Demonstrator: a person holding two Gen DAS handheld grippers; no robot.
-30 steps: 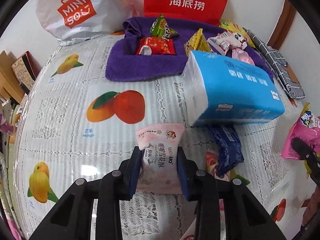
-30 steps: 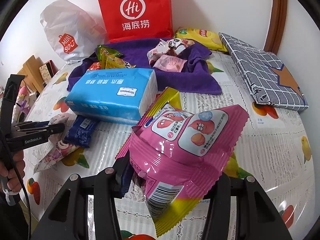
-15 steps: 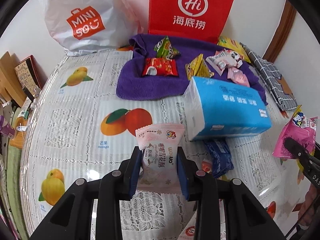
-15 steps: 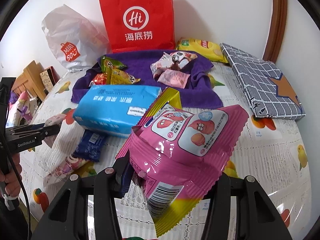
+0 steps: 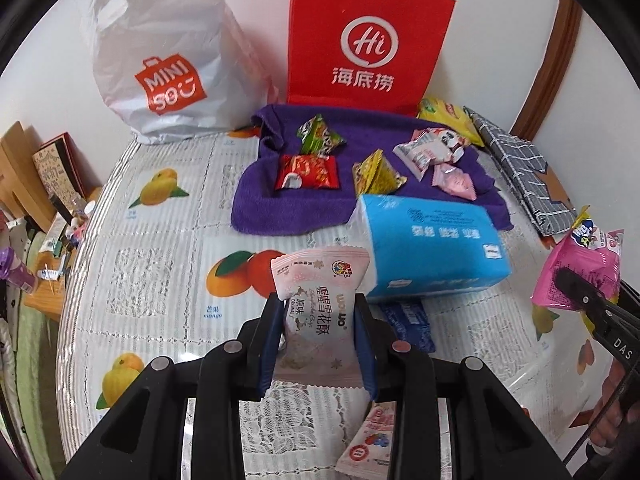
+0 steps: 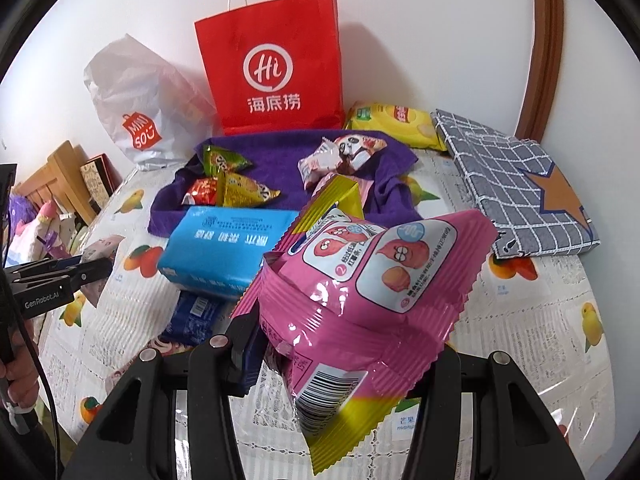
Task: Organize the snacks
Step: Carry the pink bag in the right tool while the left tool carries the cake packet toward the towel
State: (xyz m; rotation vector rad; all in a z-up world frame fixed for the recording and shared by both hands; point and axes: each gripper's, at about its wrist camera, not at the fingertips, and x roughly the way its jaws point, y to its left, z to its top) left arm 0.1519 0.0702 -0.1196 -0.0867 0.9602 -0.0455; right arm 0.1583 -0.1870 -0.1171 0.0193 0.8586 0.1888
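Note:
My left gripper (image 5: 316, 320) is shut on a pale pink snack packet (image 5: 320, 292) and holds it upright above the fruit-print tablecloth (image 5: 160, 248). My right gripper (image 6: 344, 336) is shut on a large pink snack bag (image 6: 372, 280), which is lifted off the table and hides the right finger. Each view shows the other gripper from the side: the right gripper (image 5: 576, 292) at the right edge, the left gripper (image 6: 92, 270) at the left edge. A purple towel (image 5: 280, 200) at the back carries several small snacks.
A blue tissue pack (image 5: 432, 248) lies in front of the towel, with a dark blue packet (image 5: 412, 324) beside it. A red paper bag (image 5: 368, 40) and a white plastic bag (image 5: 160, 60) stand against the wall. A grey checked pouch (image 6: 516, 192) and a yellow bag (image 6: 396, 120) lie at the right.
Both grippers have risen with their packets still held. The table and its things look smaller and farther below than a second ago.

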